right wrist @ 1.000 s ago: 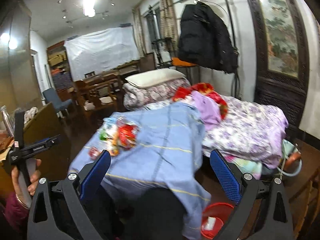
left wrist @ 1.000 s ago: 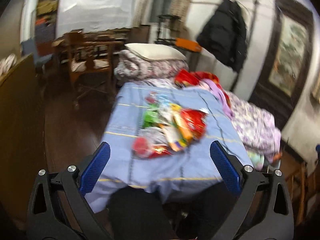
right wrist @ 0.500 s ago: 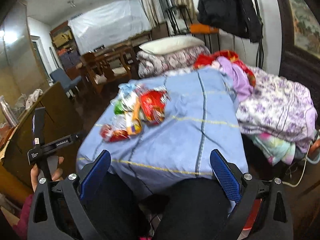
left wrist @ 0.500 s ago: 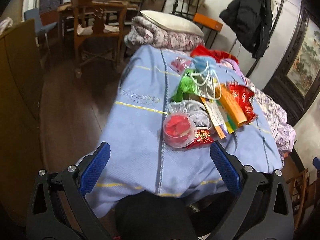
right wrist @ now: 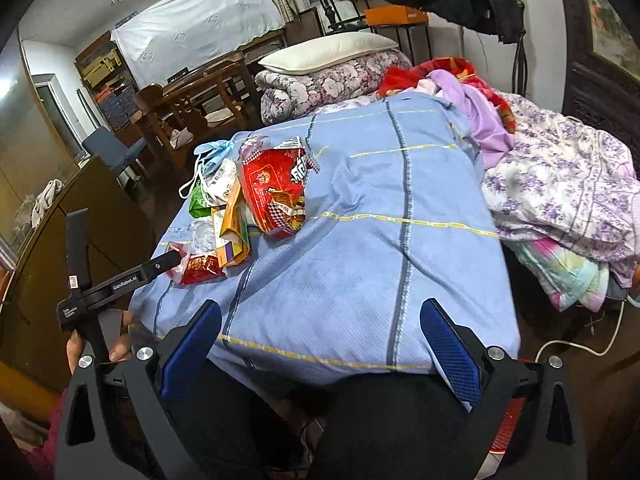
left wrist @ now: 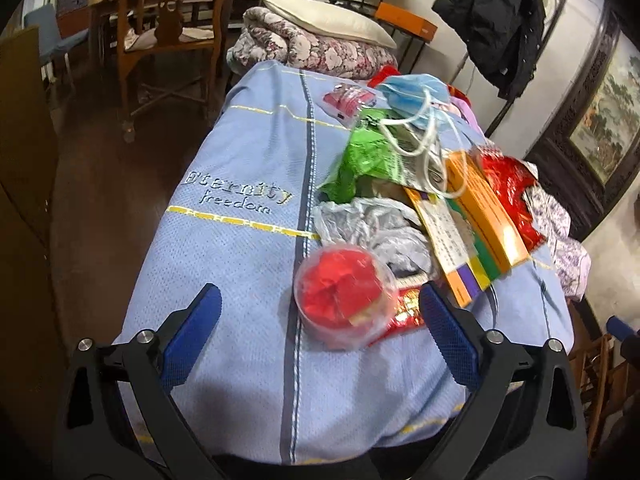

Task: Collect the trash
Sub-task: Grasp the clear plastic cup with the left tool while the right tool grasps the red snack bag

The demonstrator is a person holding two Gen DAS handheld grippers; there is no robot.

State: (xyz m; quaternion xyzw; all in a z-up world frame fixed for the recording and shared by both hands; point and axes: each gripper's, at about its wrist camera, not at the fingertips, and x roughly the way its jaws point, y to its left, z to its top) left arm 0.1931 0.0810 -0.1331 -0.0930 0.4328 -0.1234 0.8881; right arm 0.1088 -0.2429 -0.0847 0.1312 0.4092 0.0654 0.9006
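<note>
Blue cloth [left wrist: 248,240] covers the table I'm working over, in a crowded room with a wooden chair [left wrist: 168,28] and folded bedding behind it. All the trash sits in one heap on the side of the cloth nearest my left hand: a clear cup stuffed with red paper [left wrist: 342,294], a crumpled clear bag [left wrist: 376,228], a green wrapper [left wrist: 364,160], flat orange cartons [left wrist: 484,216], a red snack bag [right wrist: 276,192] and a blue face mask [left wrist: 416,94].

My left gripper [left wrist: 316,336] is the nearer one. The cup lies just ahead of its fingers, inside the gap but toward the right-hand pad, and it looks tipped on its side with the mouth facing me. Its jaws are closing from wide, with nothing pressed yet. My right gripper [right wrist: 320,340] stands spread and empty over bare cloth, well apart from the heap.

Only the right wrist view shows my left gripper from outside, its tip at the cup, and a red bin [right wrist: 508,428] low by the table edge. Only the left view shows the cup's position between the pads.
</note>
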